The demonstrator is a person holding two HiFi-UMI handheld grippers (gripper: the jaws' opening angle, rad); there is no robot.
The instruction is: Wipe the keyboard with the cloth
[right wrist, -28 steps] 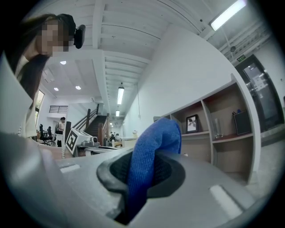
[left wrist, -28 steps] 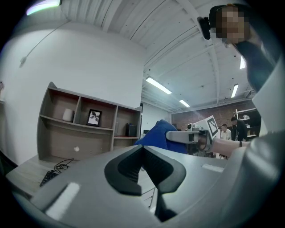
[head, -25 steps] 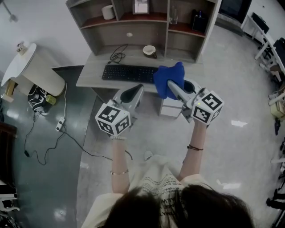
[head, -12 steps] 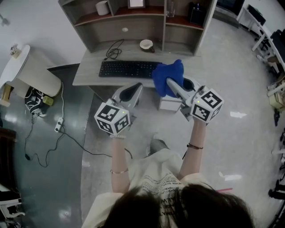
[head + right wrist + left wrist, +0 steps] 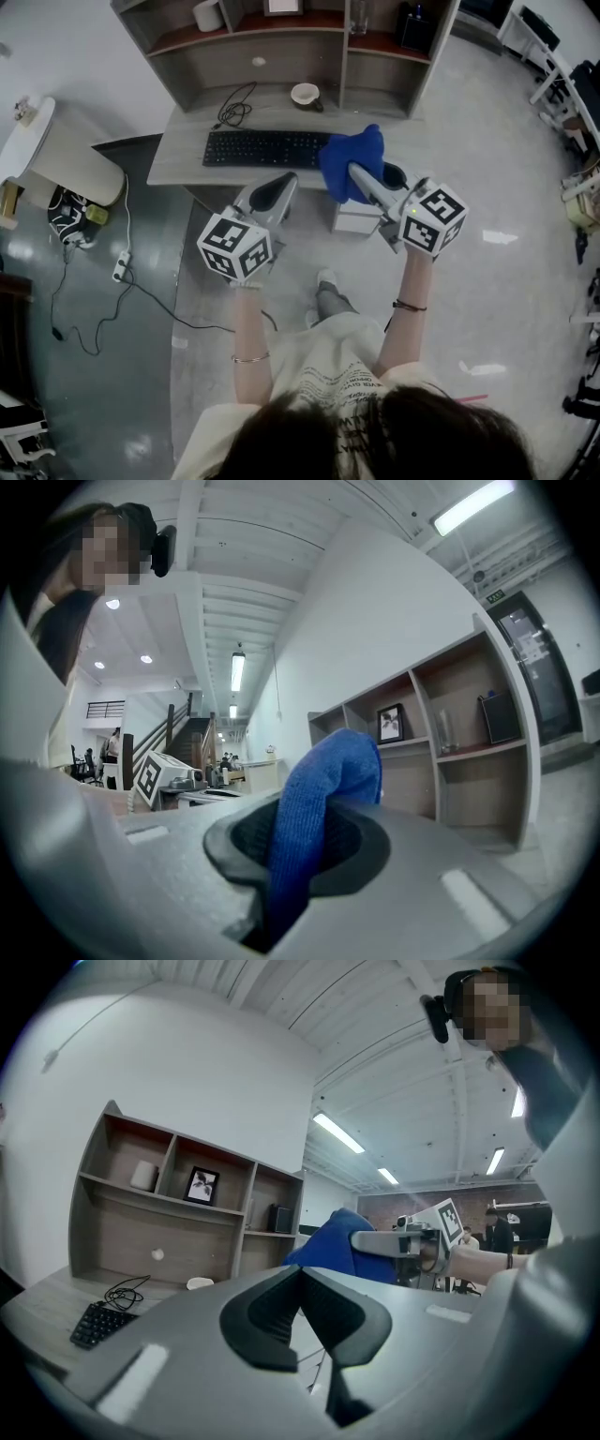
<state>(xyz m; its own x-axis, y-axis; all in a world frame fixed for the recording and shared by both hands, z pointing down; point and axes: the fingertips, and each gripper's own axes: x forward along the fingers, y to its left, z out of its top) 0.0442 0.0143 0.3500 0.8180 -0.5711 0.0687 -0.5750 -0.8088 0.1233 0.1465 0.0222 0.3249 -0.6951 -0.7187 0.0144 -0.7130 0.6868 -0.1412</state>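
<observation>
**A:** Office-type room with a shiny grey floor [image 5: 525,309] and a wooden desk [image 5: 183,161] against a white wall. What are the two grippers up to?

**B:** Starting closest: the person stands back from the desk with both arms out in front. The left gripper [image 5: 284,180] has its fingers [image 5: 281,1312] pressed right together with nothing between them, so it's empty. It hangs in the air just short of the desk's front edge.

**A:** And the right one?

**B:** The right gripper [image 5: 309,829] is clamped on the cloth [image 5: 353,161], which is blue. Its own view shows the fabric pinched between the dark pads [image 5: 352,841], with a fold sticking up past the tips. The rest bunches up round the nose of the gripper.

**A:** Is the cloth on the keyboard?

**B:** Doesn't look like it. From the head view it covers the right end of the keyboard [image 5: 265,148], but in the left gripper's view it sits up in the air, level with the shelves. The keyboard is black and lies flat near the front of the desk, left of the cloth.

**A:** Anything behind that?

**B:** A coiled black cable [image 5: 234,109] and a small bowl [image 5: 305,93] further back on the desk. Behind those is the shelf unit [image 5: 281,56], with a picture frame [image 5: 199,1186] on one shelf.
</observation>
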